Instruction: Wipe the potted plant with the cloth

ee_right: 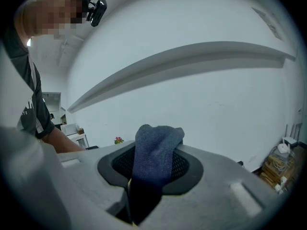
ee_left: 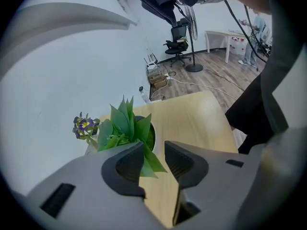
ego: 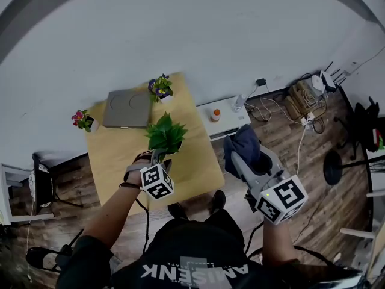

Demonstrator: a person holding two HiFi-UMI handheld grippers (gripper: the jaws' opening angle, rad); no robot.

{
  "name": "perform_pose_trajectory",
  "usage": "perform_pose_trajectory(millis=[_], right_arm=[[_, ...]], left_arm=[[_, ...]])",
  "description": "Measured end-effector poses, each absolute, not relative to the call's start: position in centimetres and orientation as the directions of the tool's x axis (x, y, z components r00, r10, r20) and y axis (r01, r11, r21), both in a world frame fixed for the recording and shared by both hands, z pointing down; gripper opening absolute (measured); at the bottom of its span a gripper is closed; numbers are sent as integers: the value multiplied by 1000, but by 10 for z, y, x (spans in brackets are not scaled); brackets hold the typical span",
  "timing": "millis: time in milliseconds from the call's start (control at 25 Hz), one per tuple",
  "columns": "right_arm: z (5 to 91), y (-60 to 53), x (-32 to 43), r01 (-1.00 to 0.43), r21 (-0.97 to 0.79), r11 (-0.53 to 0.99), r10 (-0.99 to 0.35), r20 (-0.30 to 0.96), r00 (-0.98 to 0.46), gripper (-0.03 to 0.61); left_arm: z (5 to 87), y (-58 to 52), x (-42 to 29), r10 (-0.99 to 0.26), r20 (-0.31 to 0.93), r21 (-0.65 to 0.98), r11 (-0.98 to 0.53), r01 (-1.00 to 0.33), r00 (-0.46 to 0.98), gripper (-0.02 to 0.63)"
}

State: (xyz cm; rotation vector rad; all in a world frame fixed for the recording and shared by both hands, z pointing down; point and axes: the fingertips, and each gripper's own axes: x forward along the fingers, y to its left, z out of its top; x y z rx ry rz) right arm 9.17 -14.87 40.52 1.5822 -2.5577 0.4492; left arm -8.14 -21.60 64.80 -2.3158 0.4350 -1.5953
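The potted plant (ego: 165, 134), with broad green leaves in a dark pot, stands mid-way along the wooden table (ego: 198, 167). My left gripper (ego: 160, 159) hangs just in front of it and points down at it, open. In the left gripper view the plant (ee_left: 125, 124) rises just beyond the left gripper (ee_left: 154, 153), and one leaf tip reaches into the gap without being pressed. My right gripper (ego: 239, 160) is off the table's right side, shut on a dark blue cloth (ego: 243, 148). The cloth (ee_right: 154, 150) bunches up out of the right gripper (ee_right: 152, 169).
A closed grey laptop (ego: 127, 108) lies at the table's far end. A purple-flowered pot (ego: 160, 89) and a pink-flowered pot (ego: 83, 120) stand near it. A low white cabinet (ego: 231, 120) with a small bottle (ego: 215, 114) is right of the table. Cables (ego: 301, 104) lie on the floor.
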Motion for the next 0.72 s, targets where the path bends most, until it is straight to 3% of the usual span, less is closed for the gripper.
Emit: perform_pose_trajectory(millis=[440, 720], right_arm=[[421, -141, 105, -905, -213, 369, -869, 266, -417, 127], [419, -139, 107, -899, -219, 379, -864, 266, -428, 127]], left_arm=[[666, -222, -75, -454, 843, -488, -871, 58, 289, 135], [641, -194, -65, -431, 840, -483, -871, 90, 330, 126]])
